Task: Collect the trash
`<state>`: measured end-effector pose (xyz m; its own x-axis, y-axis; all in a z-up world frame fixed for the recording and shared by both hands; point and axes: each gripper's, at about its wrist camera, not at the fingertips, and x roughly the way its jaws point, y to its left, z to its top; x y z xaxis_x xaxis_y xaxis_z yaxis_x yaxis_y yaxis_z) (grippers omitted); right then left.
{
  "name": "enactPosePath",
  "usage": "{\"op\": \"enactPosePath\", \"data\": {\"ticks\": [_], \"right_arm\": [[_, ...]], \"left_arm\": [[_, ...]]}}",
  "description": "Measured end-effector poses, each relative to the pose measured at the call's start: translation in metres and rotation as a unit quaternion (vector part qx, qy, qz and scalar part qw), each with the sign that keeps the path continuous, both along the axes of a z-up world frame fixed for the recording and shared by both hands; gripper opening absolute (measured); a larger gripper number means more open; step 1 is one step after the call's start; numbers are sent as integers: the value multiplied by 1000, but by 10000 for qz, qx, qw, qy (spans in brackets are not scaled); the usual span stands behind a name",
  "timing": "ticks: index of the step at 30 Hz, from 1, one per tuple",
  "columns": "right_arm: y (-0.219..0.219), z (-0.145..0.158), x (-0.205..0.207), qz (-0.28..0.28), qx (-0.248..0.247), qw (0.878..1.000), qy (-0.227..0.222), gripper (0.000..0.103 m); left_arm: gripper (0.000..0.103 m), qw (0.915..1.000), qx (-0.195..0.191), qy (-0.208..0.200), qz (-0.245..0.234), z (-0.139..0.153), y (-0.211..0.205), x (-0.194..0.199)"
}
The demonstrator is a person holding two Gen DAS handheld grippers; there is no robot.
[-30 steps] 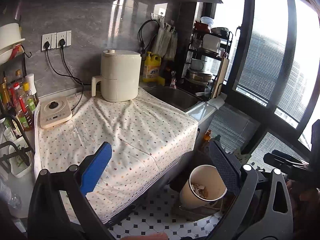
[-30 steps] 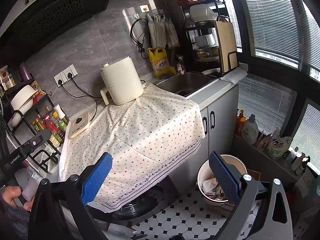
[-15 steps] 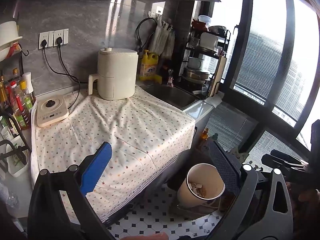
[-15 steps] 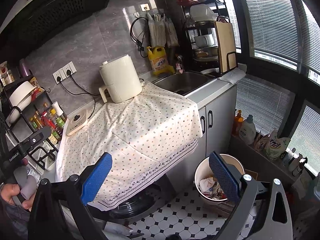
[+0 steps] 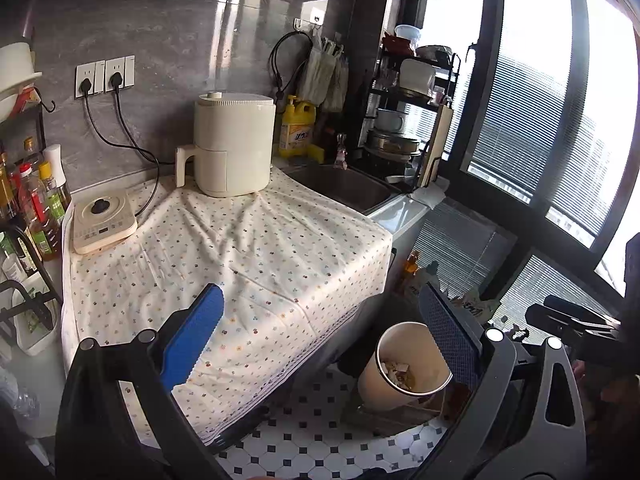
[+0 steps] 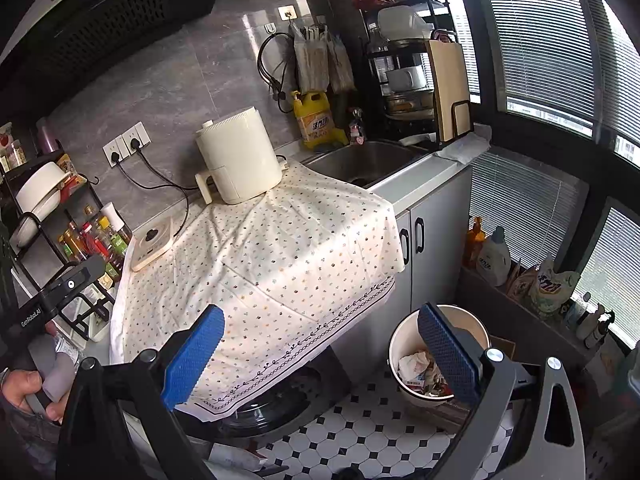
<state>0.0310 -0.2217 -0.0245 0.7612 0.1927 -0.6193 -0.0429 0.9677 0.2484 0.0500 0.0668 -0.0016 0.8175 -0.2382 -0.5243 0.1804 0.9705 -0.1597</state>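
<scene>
I am working two handheld grippers in a small kitchen. My left gripper (image 5: 320, 344) is spread wide, its blue pads far apart with nothing between them. My right gripper (image 6: 320, 352) is the same: wide apart and empty.

Both cameras look over a counter covered by a dotted tablecloth (image 5: 240, 248). On the cloth stands a cream air fryer (image 5: 234, 144), and at the cloth's left edge sits a small cream induction cooker (image 5: 102, 224). Past the cloth is a steel sink (image 6: 368, 160) with a yellow detergent bottle (image 6: 316, 120) behind it.

The trash bin (image 6: 438, 356), a cream bucket, stands on the black-and-white tiled floor (image 6: 360, 428) below the right end of the counter. It already holds crumpled paper and wrappers (image 6: 416, 364). In the left view the same bin (image 5: 404, 368) appears between the gripper's pads, well below them.

Over the last second both views have drifted only slightly: the left camera has pulled back a little and turned, so the counter sits lower and more centred. Neither gripper has opened further or closed, and nothing has been picked up.

I see no loose trash on the cloth, so I judge that the collecting is either finished or that the next piece lies outside these views.
</scene>
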Motion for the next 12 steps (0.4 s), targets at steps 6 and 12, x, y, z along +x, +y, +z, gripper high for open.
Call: {"op": "enactPosePath", "data": {"ticks": [6, 12], "right_arm": [[1, -3, 2, -14, -11, 10000, 20, 95], [4, -6, 8, -67, -10, 9999, 111, 95]], "left_arm": [[97, 10000, -6, 47, -61, -3, 1, 3], [97, 9999, 115, 66, 93, -16, 15, 23]]}}
